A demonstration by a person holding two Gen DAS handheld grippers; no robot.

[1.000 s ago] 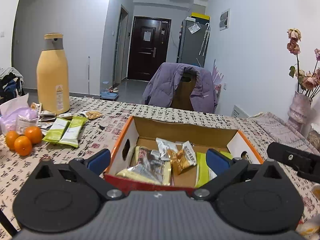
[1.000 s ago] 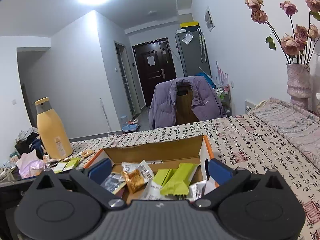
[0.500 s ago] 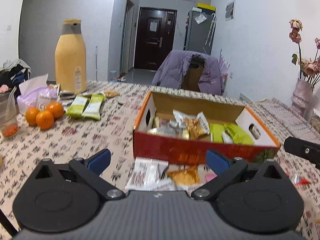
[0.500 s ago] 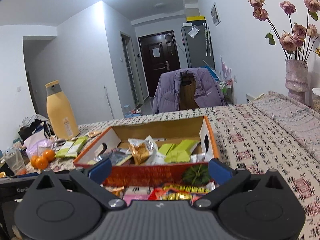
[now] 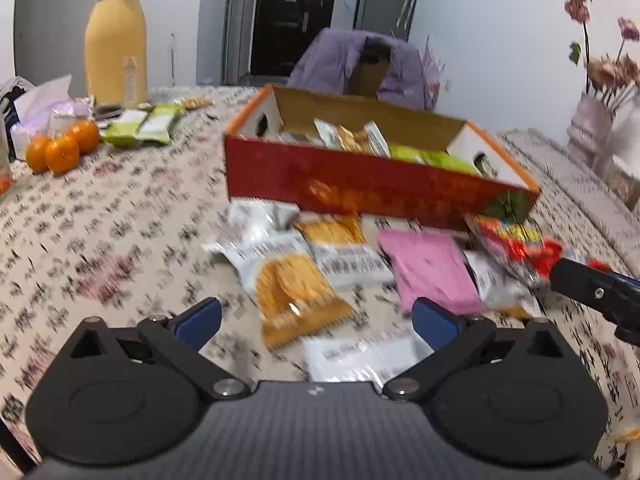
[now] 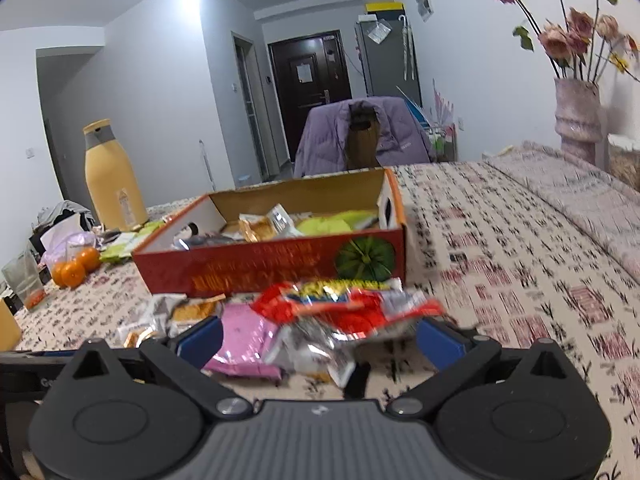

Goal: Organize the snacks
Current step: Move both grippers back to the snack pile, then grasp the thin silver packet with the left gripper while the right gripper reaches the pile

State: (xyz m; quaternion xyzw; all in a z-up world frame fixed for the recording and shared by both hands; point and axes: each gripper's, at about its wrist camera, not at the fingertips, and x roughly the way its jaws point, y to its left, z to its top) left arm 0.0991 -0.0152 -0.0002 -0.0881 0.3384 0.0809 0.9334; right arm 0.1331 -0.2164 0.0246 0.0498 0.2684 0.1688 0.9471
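— Both cameras sit farther back from the box (image 5: 372,188) than half a second ago, so more loose packets show in front of it. What is the biggest thing in view?

— A surface (image 5: 104,216) under a cloth printed with characters. On it stands the red cardboard box (image 6: 276,264), open on top, with silver, gold and green packets inside.

— And beyond the box?

— A chair with a purple jacket (image 6: 360,136) draped over it. A tall yellow bottle (image 5: 115,36) stands at the far left, a vase of dried flowers (image 6: 578,120) at the far right.

— Where are the snacks outside the box?

— Just in front of its red wall, in a loose heap. A pink packet (image 5: 430,272) lies flat, with an orange-and-white packet (image 5: 292,284) to its left. A red and yellow packet (image 6: 340,304) lies on top of the heap toward the right. Two green packets (image 5: 142,126) lie well apart, near the bottle, beside three oranges (image 5: 62,146).

— The fingers?

— Left gripper (image 5: 316,320): spread wide, nothing between them, above the orange-and-white packet. Right gripper (image 6: 318,338): also spread, low over the heap, the red and yellow packet between the tips. Whether they touch it, I cannot tell.
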